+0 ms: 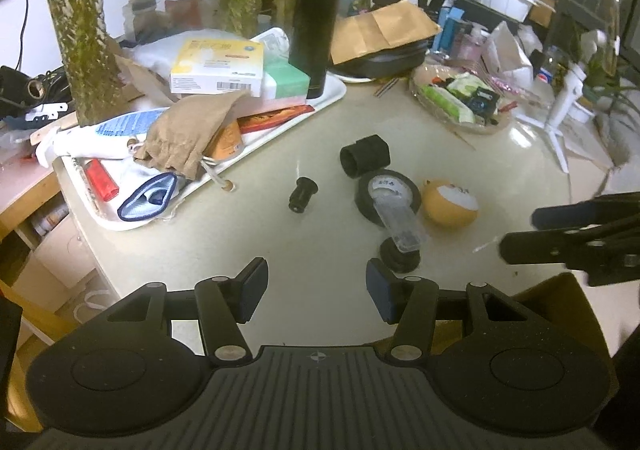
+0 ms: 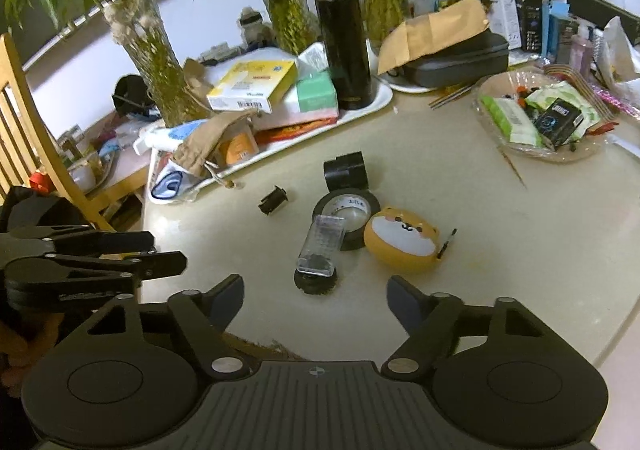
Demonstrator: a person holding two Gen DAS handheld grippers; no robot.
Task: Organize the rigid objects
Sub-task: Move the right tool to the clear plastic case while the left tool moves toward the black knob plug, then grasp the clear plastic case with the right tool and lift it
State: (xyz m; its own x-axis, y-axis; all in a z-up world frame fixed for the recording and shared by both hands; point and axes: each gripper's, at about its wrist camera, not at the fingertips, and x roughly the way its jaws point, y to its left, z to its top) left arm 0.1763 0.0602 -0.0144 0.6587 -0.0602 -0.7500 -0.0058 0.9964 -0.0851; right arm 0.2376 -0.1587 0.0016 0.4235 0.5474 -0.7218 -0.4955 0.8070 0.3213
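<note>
Centrally, clear case [image 2: 320, 246] lies long axis toward roll of tape [image 2: 347, 212]; both jaws spread, empty.

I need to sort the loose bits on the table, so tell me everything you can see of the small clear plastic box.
The clear box is a small oblong case of see-through plastic, apparently hard, with dark small contents gathered at its near end. It lies tilted, not flat: its far end leans on the roll of black tape, its near end rests on a round black cap. The orange dog-faced ball sits close beside it, apart. Neither gripper touches it. Whether it has a lid cannot be told.
</note>
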